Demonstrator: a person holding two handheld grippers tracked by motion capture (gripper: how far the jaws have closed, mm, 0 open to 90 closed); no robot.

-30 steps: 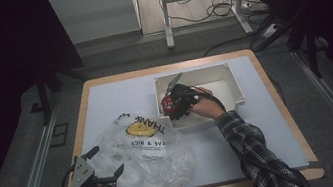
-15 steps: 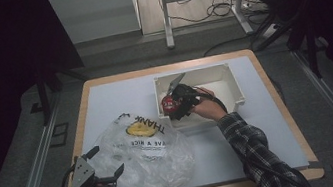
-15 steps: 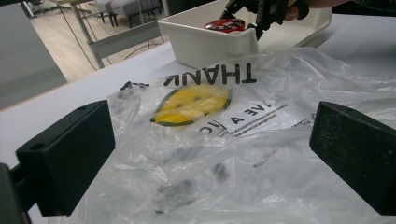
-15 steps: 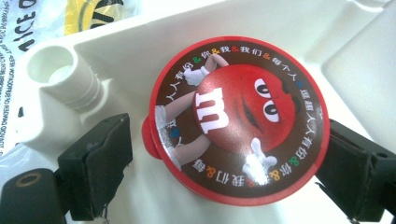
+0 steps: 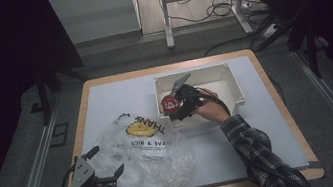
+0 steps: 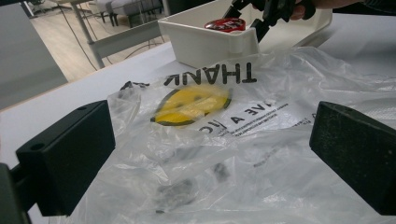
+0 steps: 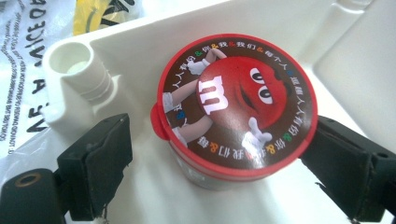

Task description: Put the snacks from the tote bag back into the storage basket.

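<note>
The right claw (image 7: 219, 154) sat inside the white bin (image 7: 299, 28), jaws spread around a red-lidded candy cup (image 7: 236, 105) — the right jaw touching the lid's rim, the left jaw apart from it. The left claw (image 5: 97, 174) hung open at the tabletop (image 5: 119, 93) edge, the clear plastic bag (image 6: 224, 140) just ahead of its jaws.

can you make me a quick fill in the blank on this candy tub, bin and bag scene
1. The red-lidded candy tub sits inside the white ____.
2. The right gripper has its jaws on either side of the ____.
3. The left gripper is open, with the clear plastic ____ lying between its jaws.
4. The bag's round face print is ____ in colour.

Missing words: bin; tub; bag; yellow
</note>
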